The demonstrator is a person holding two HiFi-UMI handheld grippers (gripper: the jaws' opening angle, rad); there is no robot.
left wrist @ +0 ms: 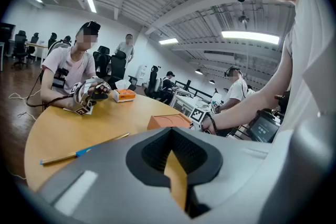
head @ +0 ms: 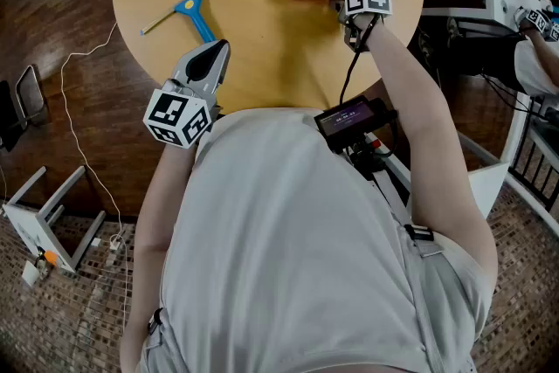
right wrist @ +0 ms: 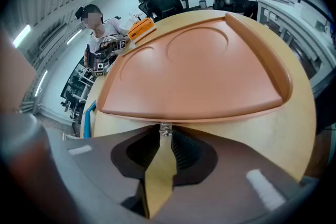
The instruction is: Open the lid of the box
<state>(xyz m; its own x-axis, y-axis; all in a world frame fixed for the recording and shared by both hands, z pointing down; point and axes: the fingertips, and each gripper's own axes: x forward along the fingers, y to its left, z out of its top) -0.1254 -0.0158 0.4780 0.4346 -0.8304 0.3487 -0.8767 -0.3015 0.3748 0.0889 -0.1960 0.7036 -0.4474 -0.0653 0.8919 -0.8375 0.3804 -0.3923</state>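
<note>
On the bench (head: 262, 57) my right gripper (head: 343, 7) has its fingers pinching the box (right wrist: 194, 71) by its clasp (right wrist: 165, 128), and my left gripper (head: 217, 50) has its fingers pressed together; I'd lift slowly.

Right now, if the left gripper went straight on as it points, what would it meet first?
Most likely the orange box, straight ahead of the left gripper across the table; depth is unclear, so it might pass above.
</note>
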